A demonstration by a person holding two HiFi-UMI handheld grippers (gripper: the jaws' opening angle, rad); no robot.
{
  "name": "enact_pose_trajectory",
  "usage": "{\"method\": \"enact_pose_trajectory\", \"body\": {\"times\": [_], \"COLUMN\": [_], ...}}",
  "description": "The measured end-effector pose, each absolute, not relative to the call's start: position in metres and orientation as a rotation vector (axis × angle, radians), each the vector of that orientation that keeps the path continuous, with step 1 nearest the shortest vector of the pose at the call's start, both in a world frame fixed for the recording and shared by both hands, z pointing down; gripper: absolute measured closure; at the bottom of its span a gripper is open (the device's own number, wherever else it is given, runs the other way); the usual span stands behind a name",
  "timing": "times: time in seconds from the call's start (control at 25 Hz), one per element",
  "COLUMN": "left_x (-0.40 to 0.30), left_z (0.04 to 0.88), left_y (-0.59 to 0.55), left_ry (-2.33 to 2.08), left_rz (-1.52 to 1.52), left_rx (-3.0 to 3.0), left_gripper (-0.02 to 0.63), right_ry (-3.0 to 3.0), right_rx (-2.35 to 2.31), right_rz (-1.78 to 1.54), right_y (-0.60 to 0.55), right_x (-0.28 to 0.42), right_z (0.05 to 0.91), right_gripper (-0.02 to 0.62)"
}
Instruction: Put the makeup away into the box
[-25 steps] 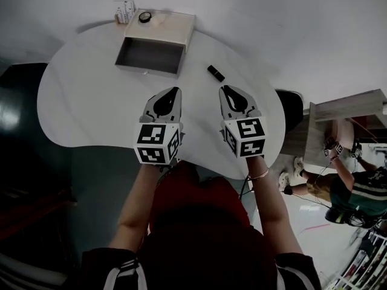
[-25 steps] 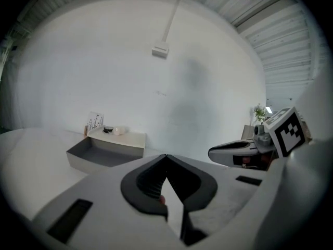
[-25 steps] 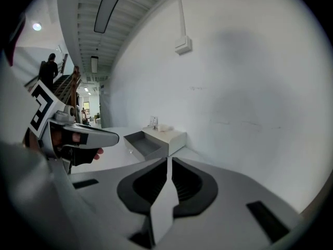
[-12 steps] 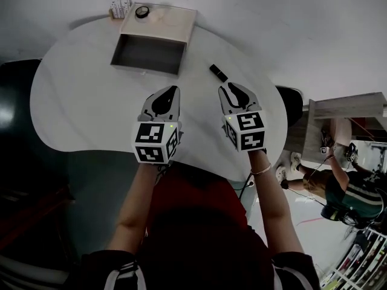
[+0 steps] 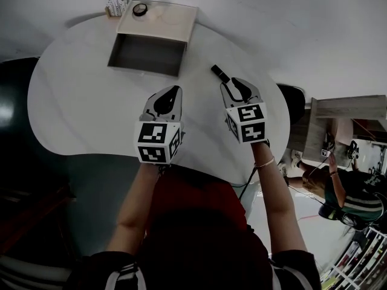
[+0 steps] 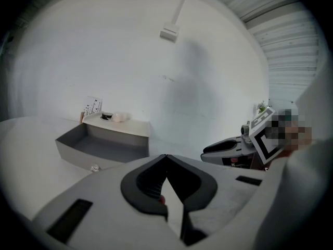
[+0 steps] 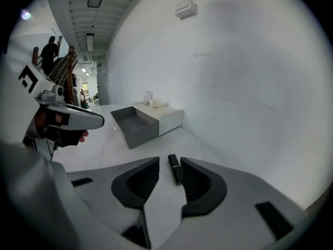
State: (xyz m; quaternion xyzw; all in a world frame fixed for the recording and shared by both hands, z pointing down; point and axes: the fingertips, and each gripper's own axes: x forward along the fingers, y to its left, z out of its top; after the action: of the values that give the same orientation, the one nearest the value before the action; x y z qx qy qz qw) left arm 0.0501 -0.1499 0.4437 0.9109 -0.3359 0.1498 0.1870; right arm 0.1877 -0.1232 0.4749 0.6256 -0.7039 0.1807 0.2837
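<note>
A black lipstick tube point(image 5: 219, 73) lies on the white table point(image 5: 78, 101), right of the box point(image 5: 158, 20), whose grey drawer point(image 5: 145, 54) stands pulled out and empty. My right gripper point(image 5: 237, 84) hovers just short of the tube. Its jaws are opening, and in the right gripper view point(image 7: 169, 159) the tube point(image 7: 175, 172) lies between the fingertips without the pads touching it. My left gripper point(image 5: 171, 93) is shut and empty over the table's middle; its tips meet in the left gripper view point(image 6: 166, 156), with the drawer point(image 6: 99, 142) ahead to the left.
On the box top sit a small black round item point(image 5: 139, 9) and a pale item point(image 5: 158, 16); a small card stand point(image 5: 116, 3) is behind it. Past the table's right edge are a dark chair point(image 5: 294, 104), a wooden shelf point(image 5: 347, 109) and a person point(image 5: 357, 195).
My right gripper has moved forward and down toward the lipstick tube, and its jaws have gone from shut to spread. The left gripper has shifted only slightly.
</note>
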Motion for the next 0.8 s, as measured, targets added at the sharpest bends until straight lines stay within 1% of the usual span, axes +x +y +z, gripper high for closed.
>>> {"method": "enact_pose_trajectory", "body": {"times": [0.8], "left_x": [0.065], "left_z": [0.470], "left_y": [-0.166], "left_ry": [-0.950], "left_rz": [0.489], "left_rx": [2.502], "left_gripper": [0.584], "right_ry": [-1.847], "right_rx": [1.400], "right_rz": [0.506], "right_y": [-0.157], "right_x": [0.197], "right_z": [0.530], "right_gripper": [0.465]}}
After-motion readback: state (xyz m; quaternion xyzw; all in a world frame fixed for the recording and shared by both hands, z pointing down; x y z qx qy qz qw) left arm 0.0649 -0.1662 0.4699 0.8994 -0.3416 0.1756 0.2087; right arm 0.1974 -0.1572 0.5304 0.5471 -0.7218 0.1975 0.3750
